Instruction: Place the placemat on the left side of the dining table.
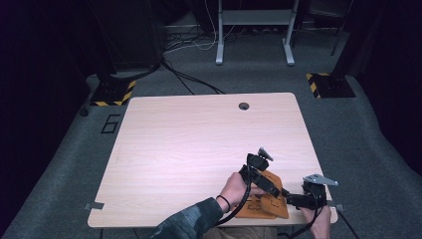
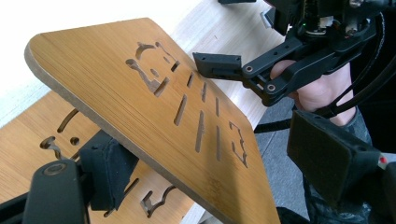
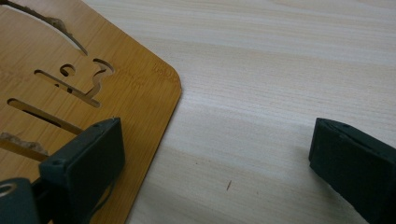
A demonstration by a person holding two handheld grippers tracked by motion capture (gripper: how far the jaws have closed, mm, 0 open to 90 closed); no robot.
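**Item: tilted bamboo board, near right corner of worktop**

Upper bamboo board [image 2: 154,121] slants over the lower board [image 3: 70,84]. My left gripper [image 2: 224,163] straddles its raised edge, fingers wide, not pressing. My right gripper [image 3: 215,158], fingers wide, nothing held, sits just beside.

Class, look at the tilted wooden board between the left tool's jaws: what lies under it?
Under the tilted board lies a second cut-out wooden board flat on the table. Its middle is covered.

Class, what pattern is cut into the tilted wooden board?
The tilted wooden board has cut-through straight slots with curly shapes at both ends, clearest in the left gripper view.
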